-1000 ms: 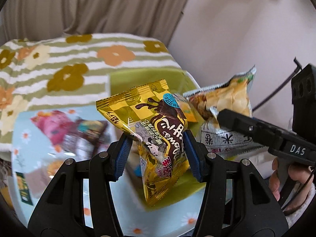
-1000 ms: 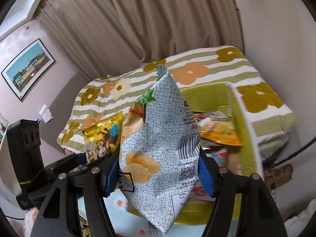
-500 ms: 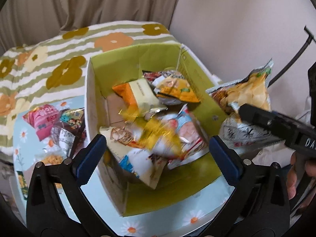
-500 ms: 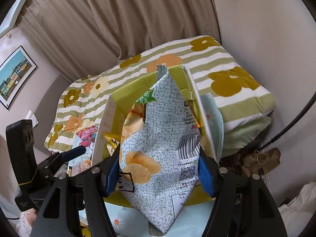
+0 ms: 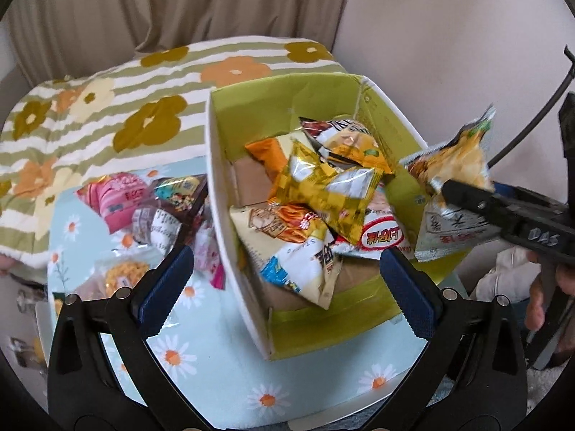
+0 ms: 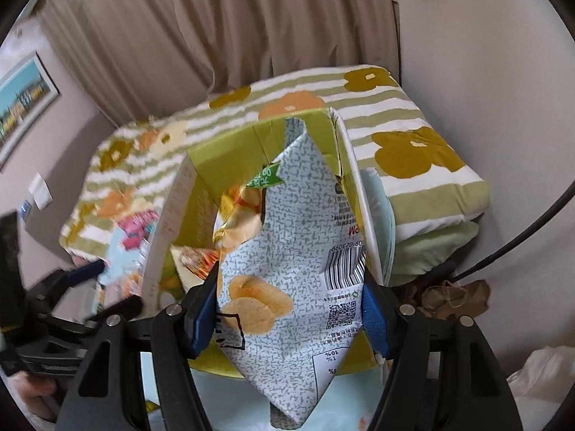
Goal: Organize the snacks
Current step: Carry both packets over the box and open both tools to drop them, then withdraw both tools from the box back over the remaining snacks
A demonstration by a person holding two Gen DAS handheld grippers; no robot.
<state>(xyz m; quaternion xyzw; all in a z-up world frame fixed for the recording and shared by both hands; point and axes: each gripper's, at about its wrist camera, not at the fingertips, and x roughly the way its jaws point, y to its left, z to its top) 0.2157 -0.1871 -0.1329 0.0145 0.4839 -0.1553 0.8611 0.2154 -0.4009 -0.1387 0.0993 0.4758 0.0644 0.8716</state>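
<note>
With the left gripper (image 5: 287,280) gaping empty above the gold packet (image 5: 323,194) lying in the green box (image 5: 391,115), the right gripper (image 6: 291,312) is clamping the chip bag (image 6: 287,251), needing centring over the opening before release

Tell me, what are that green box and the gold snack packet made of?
The green box looks like cardboard: folded flaps, brown board floor, matte green lining. The gold snack packet seems metallised plastic film: glossy, crinkled, catching bright glare.
</note>
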